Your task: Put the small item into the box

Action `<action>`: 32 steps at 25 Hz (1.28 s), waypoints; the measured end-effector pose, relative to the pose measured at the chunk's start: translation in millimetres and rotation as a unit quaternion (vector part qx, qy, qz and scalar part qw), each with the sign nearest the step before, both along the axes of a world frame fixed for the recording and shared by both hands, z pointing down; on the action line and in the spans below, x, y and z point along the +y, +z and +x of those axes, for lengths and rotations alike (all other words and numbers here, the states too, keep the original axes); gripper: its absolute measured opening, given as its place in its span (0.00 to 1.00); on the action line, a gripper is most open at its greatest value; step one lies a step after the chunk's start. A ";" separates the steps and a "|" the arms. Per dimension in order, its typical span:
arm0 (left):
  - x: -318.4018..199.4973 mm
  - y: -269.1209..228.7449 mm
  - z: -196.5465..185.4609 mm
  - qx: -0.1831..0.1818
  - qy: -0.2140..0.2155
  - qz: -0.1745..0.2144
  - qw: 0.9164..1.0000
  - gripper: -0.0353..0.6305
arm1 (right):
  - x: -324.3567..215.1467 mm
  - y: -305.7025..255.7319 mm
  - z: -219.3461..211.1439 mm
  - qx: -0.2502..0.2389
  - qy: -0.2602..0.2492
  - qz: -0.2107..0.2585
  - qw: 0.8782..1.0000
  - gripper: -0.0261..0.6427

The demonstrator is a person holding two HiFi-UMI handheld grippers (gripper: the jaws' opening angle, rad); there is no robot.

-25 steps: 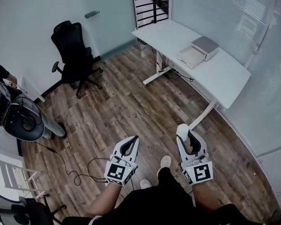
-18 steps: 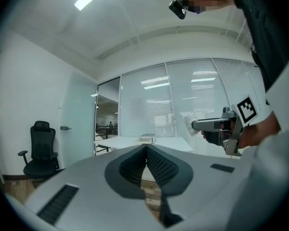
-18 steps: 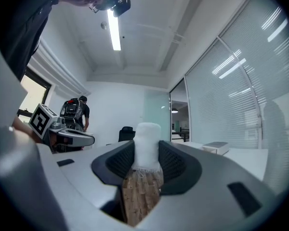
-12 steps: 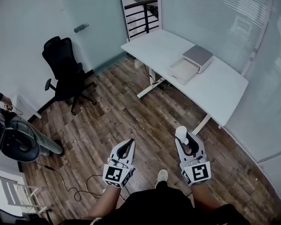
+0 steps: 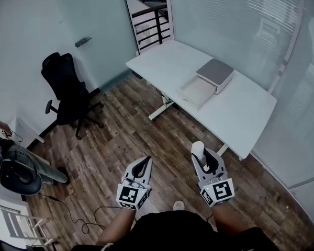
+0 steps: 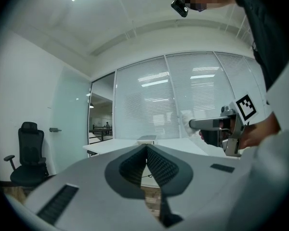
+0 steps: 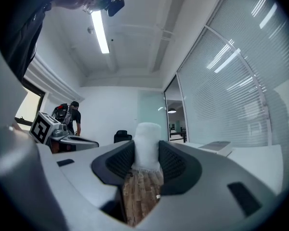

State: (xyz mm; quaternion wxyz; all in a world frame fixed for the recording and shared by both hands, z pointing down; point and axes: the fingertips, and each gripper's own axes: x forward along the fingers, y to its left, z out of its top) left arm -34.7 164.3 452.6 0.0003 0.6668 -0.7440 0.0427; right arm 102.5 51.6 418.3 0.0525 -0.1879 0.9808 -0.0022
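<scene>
A small white cylinder-shaped item (image 7: 147, 146) stands upright between the pads of my right gripper (image 7: 147, 159), which is shut on it. In the head view the item (image 5: 198, 148) pokes out of the right gripper (image 5: 203, 157) at waist height over the wooden floor. My left gripper (image 5: 145, 163) hangs beside it, jaws closed together (image 6: 146, 149) with nothing in them. The box (image 5: 215, 75), white with a grey top, sits on the white table (image 5: 240, 114) ahead, with an open shallow white tray part (image 5: 194, 91) in front of it.
A black office chair (image 5: 63, 86) stands at the left by a glass door. Dark equipment (image 5: 13, 174) and a cable (image 5: 89, 218) lie at the far left on the floor. Glass walls with blinds run behind the table. A person (image 7: 73, 112) stands at the back.
The view has moved closer to the table, so the table and box sit lower and nearer the middle. Both grippers keep their hold and spacing.
</scene>
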 end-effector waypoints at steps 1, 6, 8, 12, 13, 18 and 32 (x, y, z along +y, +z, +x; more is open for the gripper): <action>-5.8 2.9 -1.0 0.002 0.000 -0.003 1.000 0.07 | -6.1 1.5 -1.3 0.000 0.000 -0.001 1.000 0.28; -32.6 3.3 -5.3 0.001 0.005 -0.004 1.000 0.07 | -33.8 6.4 -6.7 0.003 0.002 -0.008 1.000 0.28; -40.6 5.0 -11.0 0.002 0.006 -0.004 1.000 0.07 | -43.9 9.1 -11.6 0.006 0.005 -0.009 1.000 0.28; -57.5 14.7 -28.4 0.015 0.007 -0.011 1.000 0.07 | -62.1 11.0 -27.8 0.011 0.010 -0.007 1.000 0.28; -62.9 19.0 -32.8 0.022 0.007 -0.014 1.000 0.07 | -67.3 12.4 -31.9 0.014 0.011 -0.005 1.000 0.28; -98.1 30.0 -57.5 0.039 0.018 -0.018 0.999 0.07 | -101.2 20.3 -57.4 0.022 0.025 -0.010 0.999 0.28; -200.1 21.5 -153.1 0.037 0.084 -0.018 0.996 0.07 | -191.9 29.0 -145.7 0.044 0.085 -0.016 0.995 0.28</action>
